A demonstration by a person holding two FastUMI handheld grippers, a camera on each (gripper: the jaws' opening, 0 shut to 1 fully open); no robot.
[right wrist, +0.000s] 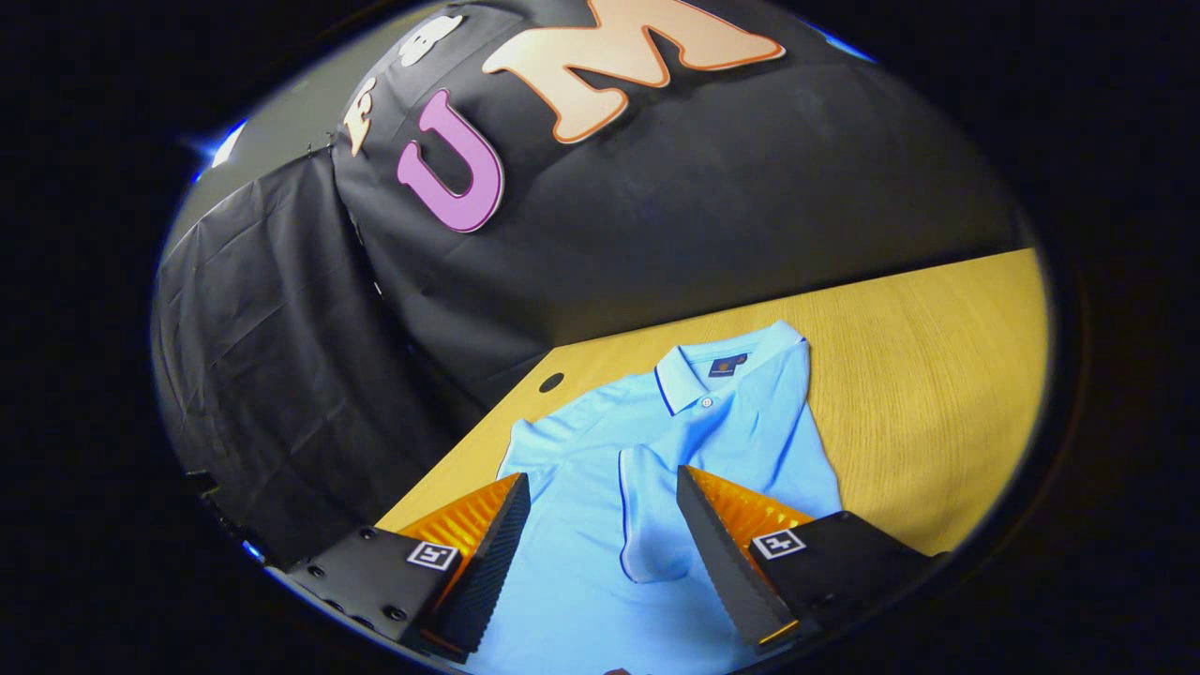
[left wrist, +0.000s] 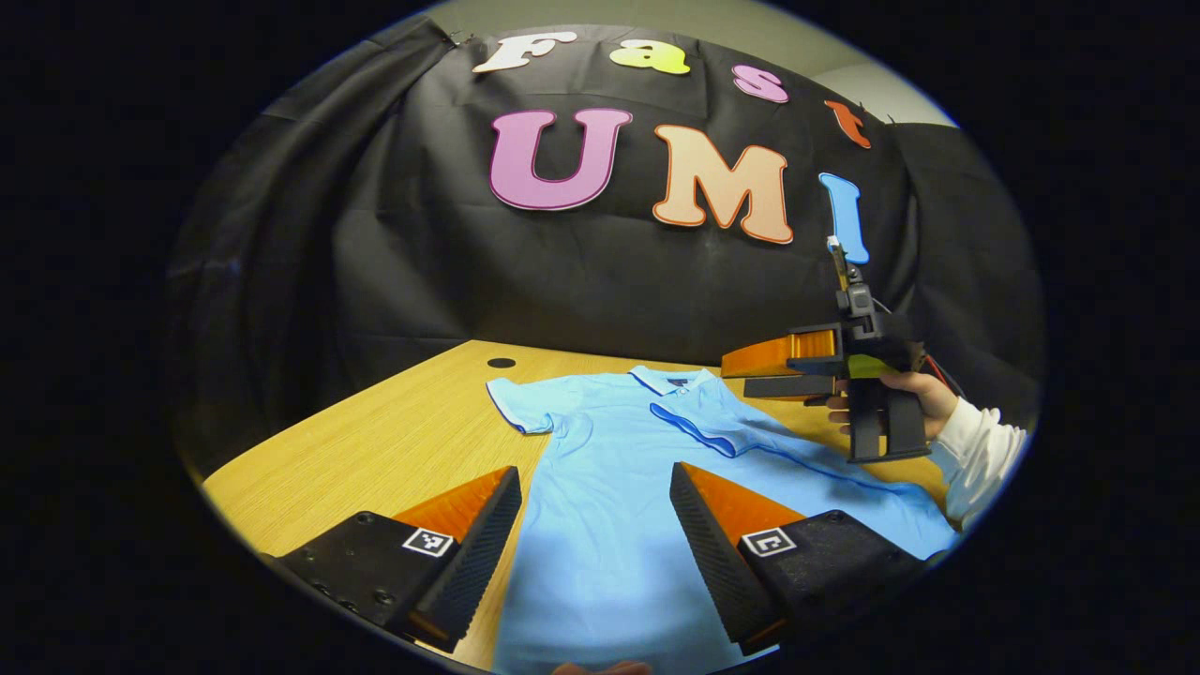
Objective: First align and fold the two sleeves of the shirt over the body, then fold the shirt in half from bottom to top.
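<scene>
Shirt [left wrist: 609, 487] lies flat on the table [left wrist: 394, 441], collar [right wrist: 698, 375] toward the booth wall. One sleeve [right wrist: 647, 516] is folded over the body; the other sleeve [left wrist: 517, 403] is spread out. Left gripper [left wrist: 595, 525] hovers above the lower body, jaws wide, holding nothing. Right gripper [right wrist: 600, 544] hangs over the folded sleeve, also wide, held by a hand [left wrist: 914, 398] in a white cuff.

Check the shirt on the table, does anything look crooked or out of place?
Nothing looks damaged. The light blue polo shirt lies flat on the wooden table, lopsided only because one sleeve is folded over the body while the other sleeve is spread out. Both sets of tongs, left and right, are open above it.
</scene>
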